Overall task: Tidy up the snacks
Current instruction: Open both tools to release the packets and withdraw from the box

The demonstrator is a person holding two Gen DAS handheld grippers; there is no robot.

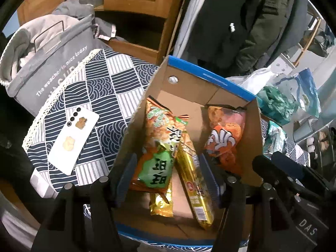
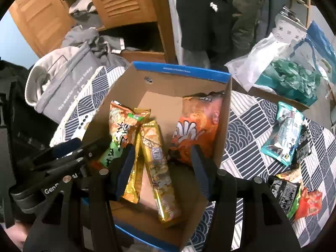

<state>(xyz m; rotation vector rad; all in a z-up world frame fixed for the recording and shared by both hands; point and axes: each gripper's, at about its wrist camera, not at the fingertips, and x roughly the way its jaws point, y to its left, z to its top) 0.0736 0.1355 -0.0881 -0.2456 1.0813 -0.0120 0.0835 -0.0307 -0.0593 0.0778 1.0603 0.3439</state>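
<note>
The open brown cardboard box with a blue rim (image 1: 210, 77) sits on the bench under a navy-and-white patterned cloth (image 1: 109, 84), and it already holds the snacks you have gathered. A long gold wrapped snack bar (image 2: 159, 178) lies lengthwise down the middle. Beside it on the left lies an orange-and-green crinkly snack packet (image 1: 155, 147), overlapping a second gold packet (image 2: 134, 168). An orange chip bag (image 2: 197, 130) leans against the right wall, likely propped there to leave floor space free.

Your left tongs (image 1: 168, 180) hang over the near end of the box, spread wide and carrying nothing, with the orange-and-green packet showing between the fingers. Your right tongs (image 2: 163, 168) hover just beside them, also released and empty, framing the gold bar. Both look poised above the box rather than gripping anything.

Outside the box, to its right, loose packets are left on the cloth: a teal-and-white foil pouch (image 2: 287, 134) and, nearer you, a small heap of black, green and red packets (image 2: 294, 197). These are probably your next pickups, and the right tongs are closer. A white phone (image 1: 73, 142) lies on the cloth left of the box; steer clear of it.
</note>
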